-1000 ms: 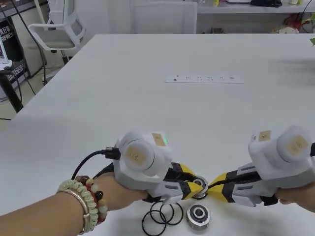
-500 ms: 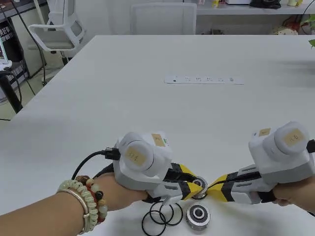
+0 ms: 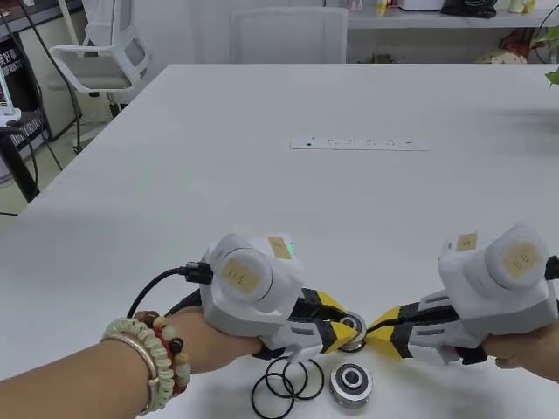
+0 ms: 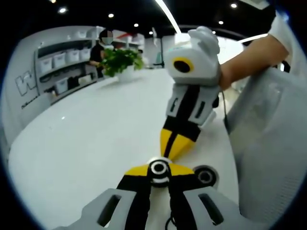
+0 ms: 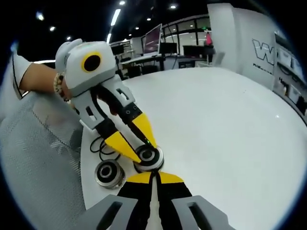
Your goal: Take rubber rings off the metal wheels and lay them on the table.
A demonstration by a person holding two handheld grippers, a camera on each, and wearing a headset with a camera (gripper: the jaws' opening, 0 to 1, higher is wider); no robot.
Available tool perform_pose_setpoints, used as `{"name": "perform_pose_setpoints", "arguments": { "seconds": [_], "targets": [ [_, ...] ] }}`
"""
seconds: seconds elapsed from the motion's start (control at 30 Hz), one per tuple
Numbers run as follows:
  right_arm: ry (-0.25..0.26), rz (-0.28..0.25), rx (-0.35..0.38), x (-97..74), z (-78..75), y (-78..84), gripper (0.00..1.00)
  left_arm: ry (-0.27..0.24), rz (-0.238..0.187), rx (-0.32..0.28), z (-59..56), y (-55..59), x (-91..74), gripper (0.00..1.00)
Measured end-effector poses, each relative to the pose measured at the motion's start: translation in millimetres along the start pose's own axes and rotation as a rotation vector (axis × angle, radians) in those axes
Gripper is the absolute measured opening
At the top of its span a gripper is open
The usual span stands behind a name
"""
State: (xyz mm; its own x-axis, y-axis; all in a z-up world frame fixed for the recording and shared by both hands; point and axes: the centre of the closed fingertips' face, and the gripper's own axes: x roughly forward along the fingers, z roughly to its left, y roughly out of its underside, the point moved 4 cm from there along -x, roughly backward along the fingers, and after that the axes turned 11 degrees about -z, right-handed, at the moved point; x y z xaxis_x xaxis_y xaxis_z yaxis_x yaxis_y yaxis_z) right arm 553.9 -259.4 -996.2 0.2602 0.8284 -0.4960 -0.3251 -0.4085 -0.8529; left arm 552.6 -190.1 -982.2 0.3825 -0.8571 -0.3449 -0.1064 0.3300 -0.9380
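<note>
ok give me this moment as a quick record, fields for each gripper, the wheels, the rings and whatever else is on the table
left gripper: shut on the held wheel
right gripper: jaws closed, tips at the held wheel's rim; cannot tell if they pinch a ring
second wheel: lies flat on the table, near its front edge, untouched
rubber rings: a few loose black ones, overlapping on the table beside the second wheel
power strip: mid-table, well away from the work

One metal wheel (image 3: 353, 328) gripped in left tool (image 3: 348, 333); second wheel (image 3: 351, 384) flat on table (image 3: 262, 192), beside loose black rubber rings (image 3: 291, 381).
</note>
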Motion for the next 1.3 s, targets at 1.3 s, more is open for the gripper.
{"name": "perform_pose_setpoints", "arguments": {
  "seconds": [1.3],
  "targets": [
    [0.001,-0.131,0.569,-5.0,4.9,-16.1,0.0,0.005,-0.03,-0.017,1.3,0.2,-0.2,0.14]
  ]
}}
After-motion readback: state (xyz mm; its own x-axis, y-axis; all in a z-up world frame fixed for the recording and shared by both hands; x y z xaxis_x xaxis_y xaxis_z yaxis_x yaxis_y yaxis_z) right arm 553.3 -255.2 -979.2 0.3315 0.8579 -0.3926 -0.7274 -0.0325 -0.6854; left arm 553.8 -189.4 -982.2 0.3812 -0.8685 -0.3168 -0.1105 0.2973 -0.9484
